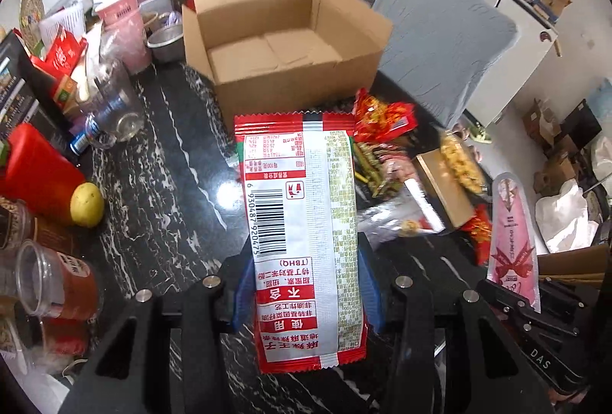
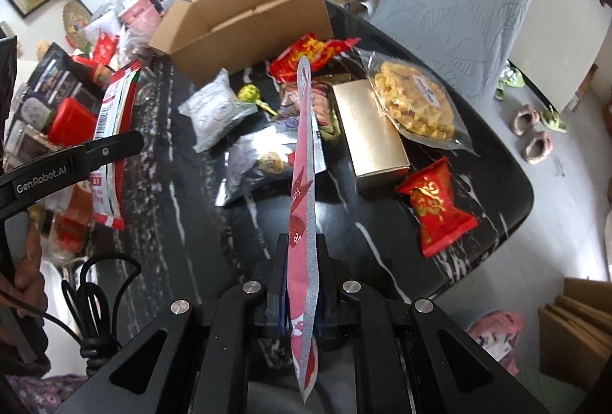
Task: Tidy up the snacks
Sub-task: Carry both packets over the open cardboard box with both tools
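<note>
My left gripper (image 1: 306, 284) is shut on a long red and white snack packet (image 1: 302, 223) with a barcode, held above the black marble table in front of the open cardboard box (image 1: 275, 47). The packet also shows in the right wrist view (image 2: 113, 142). My right gripper (image 2: 302, 284) is shut on a thin pink and silver packet (image 2: 304, 184), held edge-on over the table; it also shows in the left wrist view (image 1: 512, 242). The box (image 2: 244, 20) stands open and empty at the far side. Loose snacks lie before it.
On the table lie a gold box (image 2: 369, 135), a bag of yellow crisps (image 2: 415, 100), red candy packs (image 2: 438, 207), a white pouch (image 2: 214, 112) and a dark pouch (image 2: 264, 158). Cups, jars, a lemon (image 1: 87, 204) and a red bottle (image 1: 38, 169) crowd the left. A grey chair (image 2: 459, 5) stands behind.
</note>
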A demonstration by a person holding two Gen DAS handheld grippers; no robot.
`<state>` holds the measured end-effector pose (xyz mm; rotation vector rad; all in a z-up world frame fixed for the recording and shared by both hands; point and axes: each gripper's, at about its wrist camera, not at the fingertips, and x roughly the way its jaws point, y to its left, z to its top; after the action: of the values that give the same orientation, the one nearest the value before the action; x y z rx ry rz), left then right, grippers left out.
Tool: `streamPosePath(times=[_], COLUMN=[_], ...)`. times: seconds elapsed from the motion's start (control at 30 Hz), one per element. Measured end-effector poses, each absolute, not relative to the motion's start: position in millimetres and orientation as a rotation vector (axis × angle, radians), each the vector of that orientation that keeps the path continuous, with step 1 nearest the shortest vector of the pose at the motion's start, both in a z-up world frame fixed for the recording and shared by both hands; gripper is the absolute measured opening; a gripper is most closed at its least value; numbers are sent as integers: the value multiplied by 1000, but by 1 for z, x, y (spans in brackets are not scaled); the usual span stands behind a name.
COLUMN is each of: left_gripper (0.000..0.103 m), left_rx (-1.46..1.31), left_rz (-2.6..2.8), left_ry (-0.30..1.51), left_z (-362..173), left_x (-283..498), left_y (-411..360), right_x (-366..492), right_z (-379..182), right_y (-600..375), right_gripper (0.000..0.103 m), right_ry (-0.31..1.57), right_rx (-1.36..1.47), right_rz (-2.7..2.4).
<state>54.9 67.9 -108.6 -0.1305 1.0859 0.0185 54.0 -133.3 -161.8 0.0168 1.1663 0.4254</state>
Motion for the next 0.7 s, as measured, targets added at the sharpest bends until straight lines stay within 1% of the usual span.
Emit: streamPosePath(times=[0.33,0.7], left_gripper=[46,46], left_rx=[-115,-126], left_rz=[-21,-14], left_ry=[1003,926], left_z=[-69,-36], left_x=[28,35], left_y=[53,53], right_x=[35,56], right_z=[-124,-85], right_y=[-135,-121], right_gripper=[11,11], right_ry=[1102,1019], right_rx=[2,-35], right_rz=[493,583])
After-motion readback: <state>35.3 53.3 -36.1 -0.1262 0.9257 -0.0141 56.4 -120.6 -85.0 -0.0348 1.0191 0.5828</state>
